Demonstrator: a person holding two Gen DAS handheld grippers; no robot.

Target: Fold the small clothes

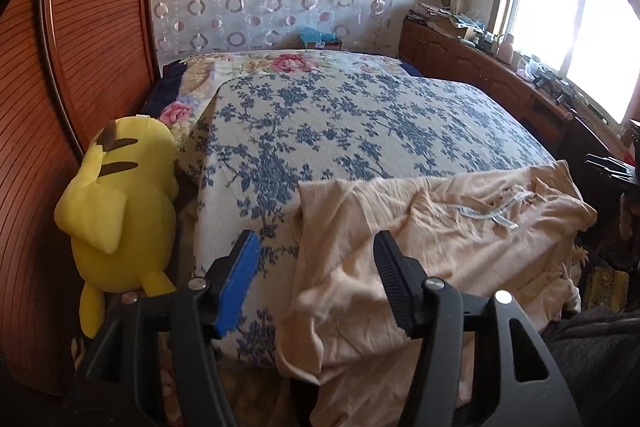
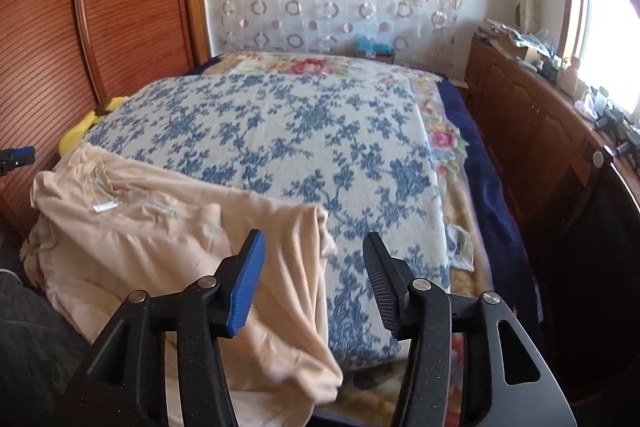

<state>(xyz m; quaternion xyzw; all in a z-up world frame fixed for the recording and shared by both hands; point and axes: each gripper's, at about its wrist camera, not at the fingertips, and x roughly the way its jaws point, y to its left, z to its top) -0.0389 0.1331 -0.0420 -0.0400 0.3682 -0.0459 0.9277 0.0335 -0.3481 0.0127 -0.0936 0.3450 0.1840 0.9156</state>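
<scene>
Fingers on my left gripper (image 1: 316,277) stood spread, nothing pinched between them, with the near left corner of the peach garment (image 1: 420,251) lying loose just under and beyond them. Fingers on my right gripper (image 2: 314,277) stood spread too, empty, and the garment's right edge (image 2: 256,255) ran beneath the blue pad while the black pad sat over bare blanket. I saw the garment crumpled across the near end of the bed, part of it spilling over the front edge, its white label (image 1: 502,217) facing up near the collar. It lay on a white blanket with blue flowers (image 1: 340,131), which covered a second cover with pink roses (image 2: 442,143). A yellow plush toy (image 1: 120,203) leaned between the bed and the ribbed wooden wardrobe (image 1: 96,27). Along the window side ran a wooden cabinet (image 2: 528,123) crowded with small items I could not make out.
</scene>
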